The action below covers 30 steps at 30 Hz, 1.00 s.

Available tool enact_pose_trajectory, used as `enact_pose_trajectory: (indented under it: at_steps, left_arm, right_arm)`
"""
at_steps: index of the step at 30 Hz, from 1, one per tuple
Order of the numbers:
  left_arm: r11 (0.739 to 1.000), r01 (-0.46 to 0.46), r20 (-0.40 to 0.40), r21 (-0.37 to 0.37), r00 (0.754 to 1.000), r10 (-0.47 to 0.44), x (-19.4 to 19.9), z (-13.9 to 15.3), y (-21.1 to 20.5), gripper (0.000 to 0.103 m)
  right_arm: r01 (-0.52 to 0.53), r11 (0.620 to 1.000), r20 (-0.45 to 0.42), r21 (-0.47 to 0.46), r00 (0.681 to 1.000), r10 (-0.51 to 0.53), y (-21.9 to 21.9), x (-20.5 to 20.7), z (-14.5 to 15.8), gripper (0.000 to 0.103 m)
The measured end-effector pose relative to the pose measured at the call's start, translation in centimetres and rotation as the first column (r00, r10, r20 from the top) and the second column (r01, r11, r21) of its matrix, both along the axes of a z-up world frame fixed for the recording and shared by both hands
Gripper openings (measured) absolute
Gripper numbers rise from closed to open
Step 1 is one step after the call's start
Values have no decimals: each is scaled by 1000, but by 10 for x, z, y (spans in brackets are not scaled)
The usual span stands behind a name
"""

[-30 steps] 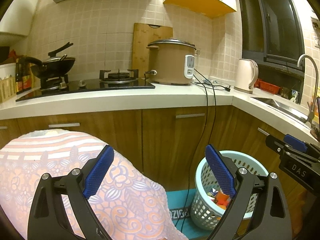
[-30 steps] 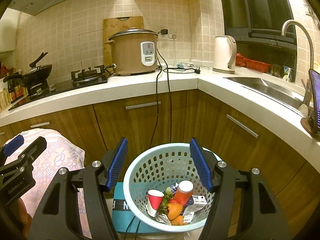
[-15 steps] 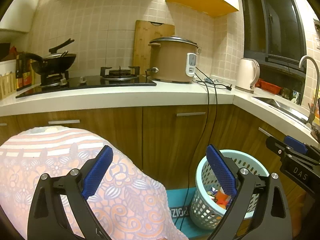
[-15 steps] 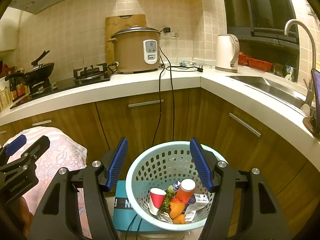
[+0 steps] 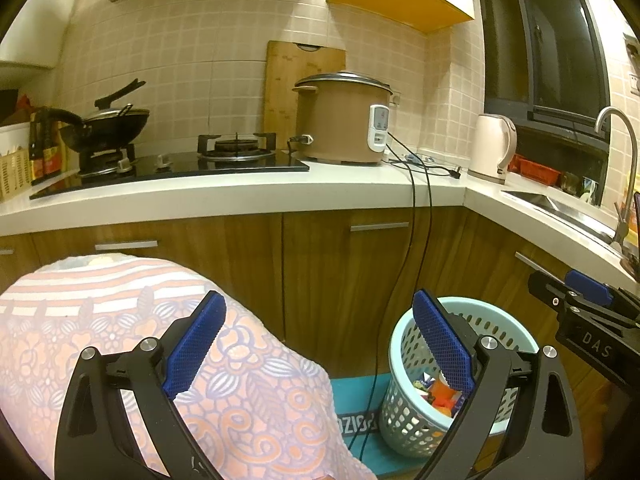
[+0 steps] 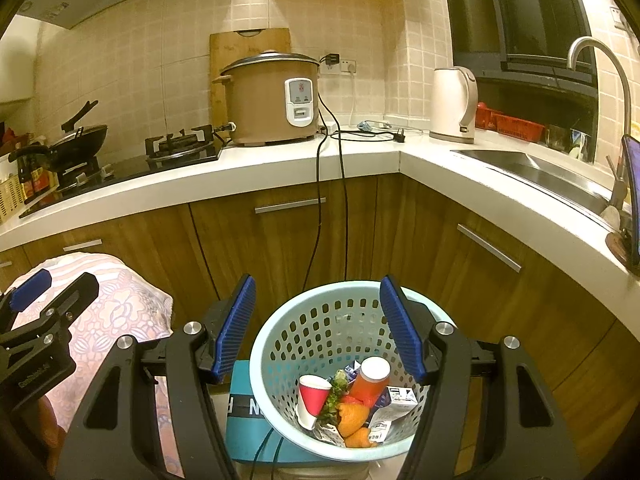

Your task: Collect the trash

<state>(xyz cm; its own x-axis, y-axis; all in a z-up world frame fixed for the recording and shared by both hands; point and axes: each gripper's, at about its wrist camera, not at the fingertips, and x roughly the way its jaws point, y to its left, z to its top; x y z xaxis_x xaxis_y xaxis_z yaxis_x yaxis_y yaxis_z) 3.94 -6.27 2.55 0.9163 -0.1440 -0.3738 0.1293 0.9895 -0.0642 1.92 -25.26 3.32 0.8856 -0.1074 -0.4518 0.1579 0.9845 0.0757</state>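
The left gripper [image 5: 320,344] was held wide open and empty over a floral cloth [image 5: 120,344]. The right gripper [image 6: 318,328] was likewise spread wide, nothing gripped, above the pale-blue perforated trash basket [image 6: 320,320]. Inside were seen a red paper cup [image 6: 313,398] mouth-up, an orange bottle [image 6: 370,382] leaning cap-up, orange peel [image 6: 354,416] and a carton [image 6: 394,406].

Trash [image 6: 352,404] inside pale-blue basket [image 6: 320,320]
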Motion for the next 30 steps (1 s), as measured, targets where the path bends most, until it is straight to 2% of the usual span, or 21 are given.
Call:
enact_pose_trajectory:
  at_steps: [30]
  left_arm:
    - [1000,16,-5,15,1000,-16,0,-3,0,92]
  right_arm:
    - [0,1000,0,-1,1000,0,0,0,-3,64]
